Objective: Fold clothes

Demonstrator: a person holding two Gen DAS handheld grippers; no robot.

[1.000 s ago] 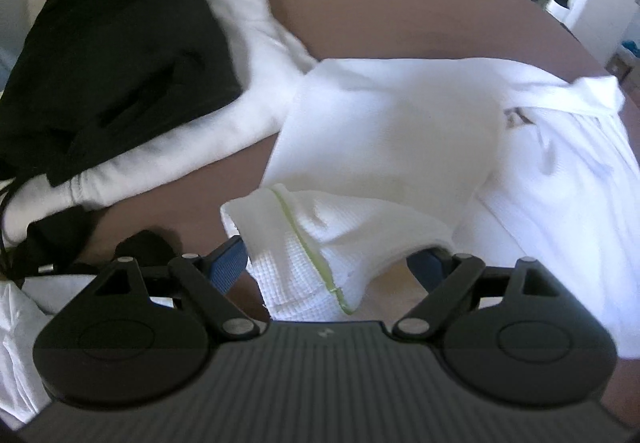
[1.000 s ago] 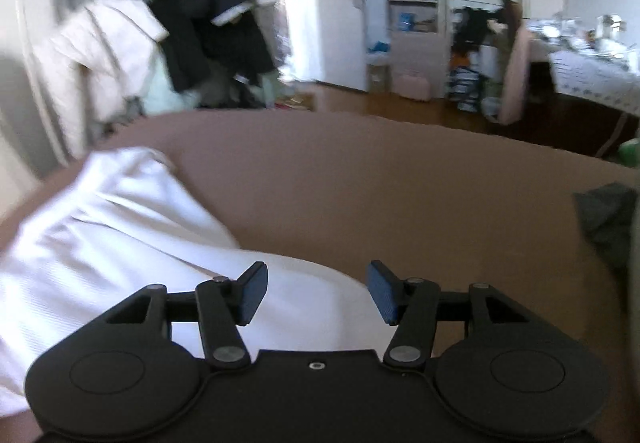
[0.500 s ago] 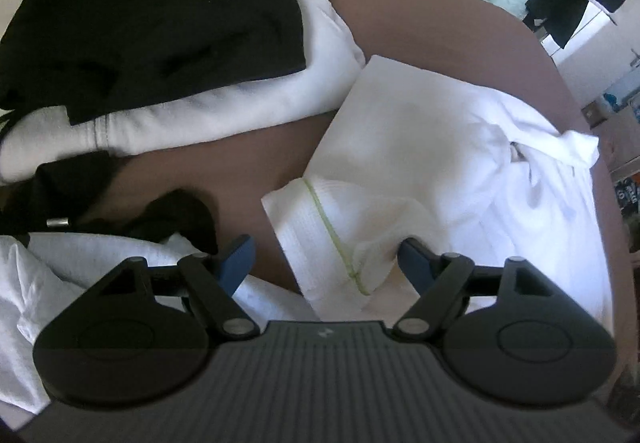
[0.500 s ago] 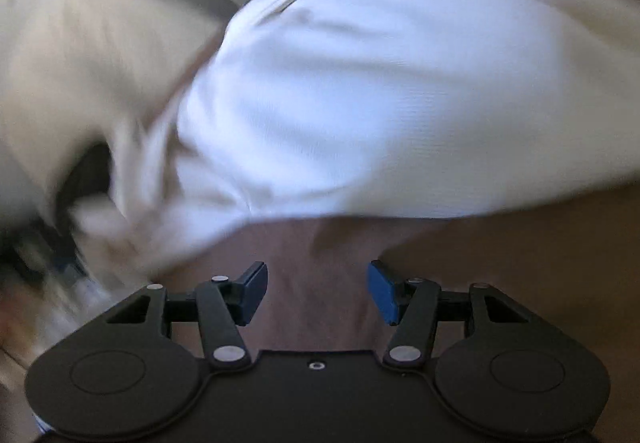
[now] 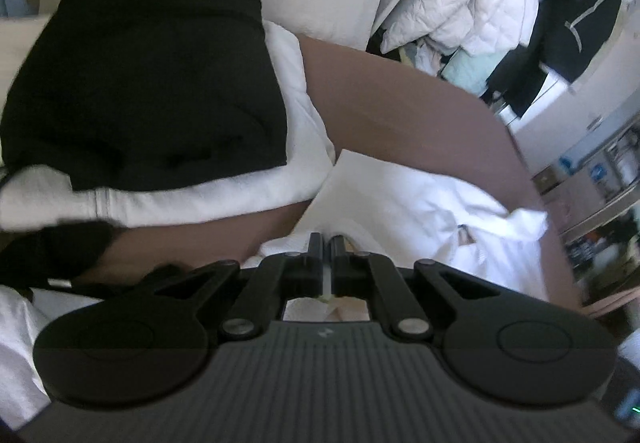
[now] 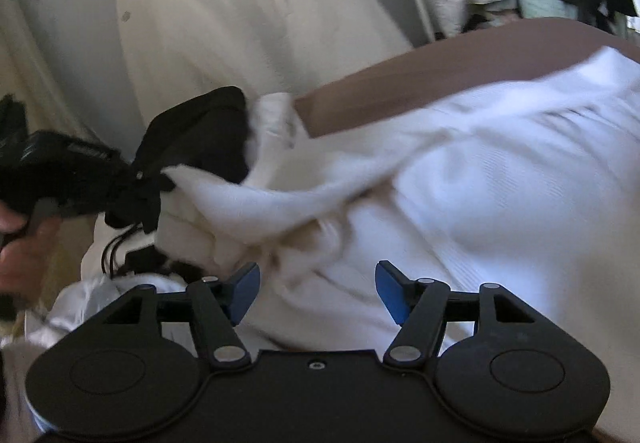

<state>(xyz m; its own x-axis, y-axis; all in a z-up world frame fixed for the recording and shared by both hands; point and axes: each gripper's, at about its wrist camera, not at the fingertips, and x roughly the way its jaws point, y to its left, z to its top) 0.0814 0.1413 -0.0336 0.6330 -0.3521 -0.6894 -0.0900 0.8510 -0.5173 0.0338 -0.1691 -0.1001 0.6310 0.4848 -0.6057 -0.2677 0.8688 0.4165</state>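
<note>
Left gripper (image 5: pixel 327 243) clamped on sleeve end of white garment (image 5: pixel 420 199), fabric pinched between fingers, likely so sleeve can be carried across body for fold. Right gripper (image 6: pixel 316 289) held wide apart, nothing between fingers; garment spread directly ahead on brown surface (image 6: pixel 400 83). Folded black and white stack (image 5: pixel 152 91) seen ahead-left of left gripper.

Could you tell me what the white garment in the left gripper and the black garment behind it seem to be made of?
White waffle-textured garment: probably cotton knit, matte; fine ribbed grid shows in the right wrist view. Black folded garment: soft, matte, thick folds, possibly fleece or jersey; too dark to tell.
</note>
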